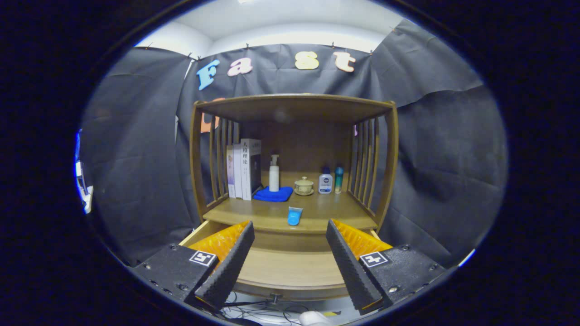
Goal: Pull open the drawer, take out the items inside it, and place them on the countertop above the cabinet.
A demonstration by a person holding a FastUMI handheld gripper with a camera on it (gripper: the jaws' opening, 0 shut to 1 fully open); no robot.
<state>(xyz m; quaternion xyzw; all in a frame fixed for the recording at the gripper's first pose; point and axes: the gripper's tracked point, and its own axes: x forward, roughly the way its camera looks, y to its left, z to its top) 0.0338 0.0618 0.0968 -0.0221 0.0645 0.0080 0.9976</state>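
Gripper point(290, 267) is spread wide w/ nothing between the fingers, hanging over the drawer point(290, 269), which is already pulled out toward the camera. The drawer floor seen between the fingers looks bare wood; can't tell if anything lies hidden under either finger or in the near corners. The drawer's front edge w/ its small knob point(274, 297) sits at 6 o'clock, just below the fingertips. The table point(317, 210), i.e. the cabinet's countertop, lies straight ahead at 12 o'clock, beyond the drawer's back. On it, a small blue cup point(294, 216) stands near the front lip, almost dead centre btwn the fingers' line of sight, upright, apart from the rest. Judging by its spot, it's likely an item already taken out. Farther back at 11 o'clock: books point(243, 168) upright against the left slats, a pump bottle point(274, 173) standing on a blue cloth point(273, 194). At 12–1 o'clock: a lidded teacup point(303, 185), a white bottle point(325, 181) and a teal bottle point(339, 179) side by side near the right slats. Room: the slatted sides at 10 and 2 o'clock and the top shelf point(294, 105) box in the table, so access is from the front only; the front strip either side of the blue cup is open. Next move prob turns on whether the drawer holds more; if so, dip straight down, then lift fwd to 12 o'clock, clearing the table's front lip.
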